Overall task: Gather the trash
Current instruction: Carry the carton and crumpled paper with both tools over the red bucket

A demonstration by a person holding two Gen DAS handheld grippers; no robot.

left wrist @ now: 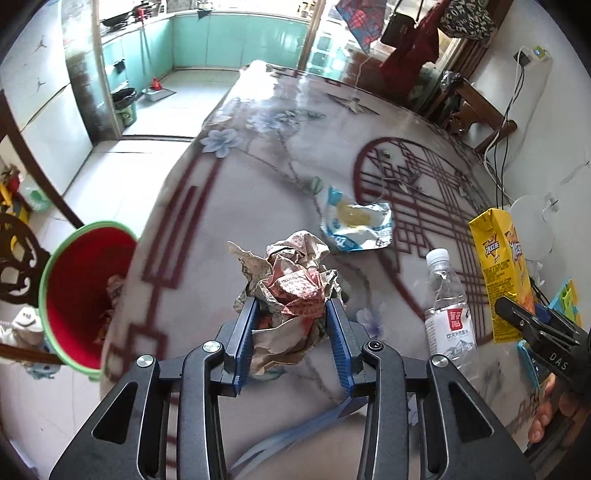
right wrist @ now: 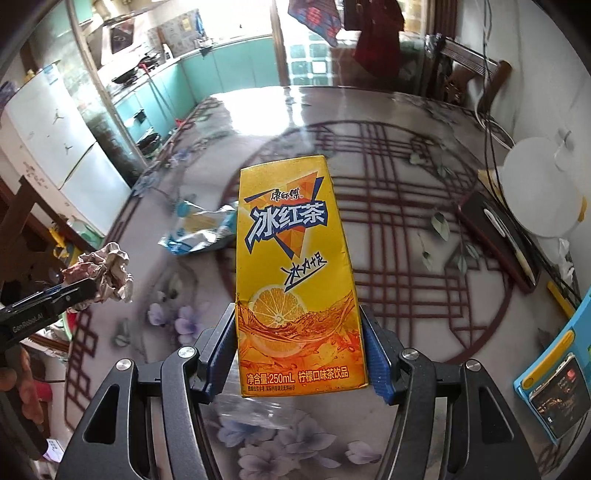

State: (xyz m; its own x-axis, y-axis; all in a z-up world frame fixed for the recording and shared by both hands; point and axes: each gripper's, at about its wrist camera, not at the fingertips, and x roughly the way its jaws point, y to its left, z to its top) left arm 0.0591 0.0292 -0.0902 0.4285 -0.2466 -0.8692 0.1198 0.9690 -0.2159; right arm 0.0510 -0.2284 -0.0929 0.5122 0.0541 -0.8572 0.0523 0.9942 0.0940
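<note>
Between left tongs [left wrist: 291, 306], crumpled paper [left wrist: 295, 284]; right tongs [right wrist: 299, 328], tea carton [right wrist: 295, 266].

Crumpled paper wad [left wrist: 291, 280] held aloft; yellow tea carton [right wrist: 295, 277] held upright. Torn blue-white wrapper [left wrist: 356, 221] lies flat and clear bottle [left wrist: 445, 302] stands on tabletop [left wrist: 258, 177]; red bin [left wrist: 79, 295] beside it.

Daylight pouring in from the far kitchen window [right wrist: 236, 14], glaring off the glossy table [right wrist: 258, 122], fisheye edges bending and blurring, corners darkening.
</note>
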